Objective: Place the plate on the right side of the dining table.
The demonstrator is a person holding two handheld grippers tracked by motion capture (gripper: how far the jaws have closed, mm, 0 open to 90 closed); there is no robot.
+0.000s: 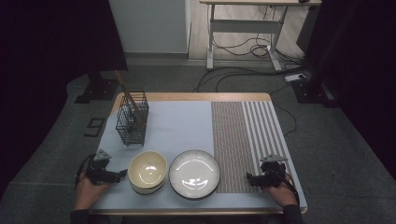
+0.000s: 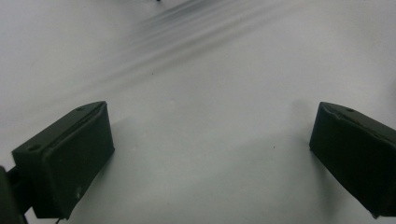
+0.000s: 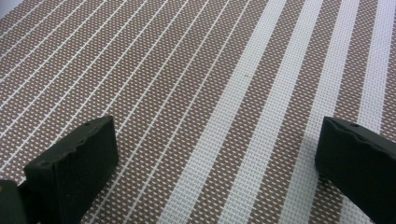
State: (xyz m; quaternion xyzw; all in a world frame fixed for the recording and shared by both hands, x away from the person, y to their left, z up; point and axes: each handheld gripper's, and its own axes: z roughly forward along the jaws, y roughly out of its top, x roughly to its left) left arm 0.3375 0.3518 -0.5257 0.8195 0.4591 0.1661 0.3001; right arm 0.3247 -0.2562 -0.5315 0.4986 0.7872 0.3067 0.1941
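Observation:
A cream bowl [image 1: 147, 171] and a grey-white plate [image 1: 194, 173] stand side by side at the table's front. My left gripper [image 1: 122, 174] rests on the pale mat just left of the bowl, jaws wide apart and empty. In the left gripper view the left gripper [image 2: 210, 154] frames bare pale mat [image 2: 205, 84]. My right gripper [image 1: 250, 179] lies on the striped placemat [image 1: 243, 140] to the right of the plate, also open. Between its spread fingers, the right gripper [image 3: 217, 163] has just brown-and-white weave [image 3: 187, 70].
A black wire basket [image 1: 132, 118] holding wooden chopsticks [image 1: 126, 91] stands at the table's back left. Beyond the table are a floor with cables [image 1: 243, 60] and a white desk frame [image 1: 243, 28]. Dark stands flank both sides.

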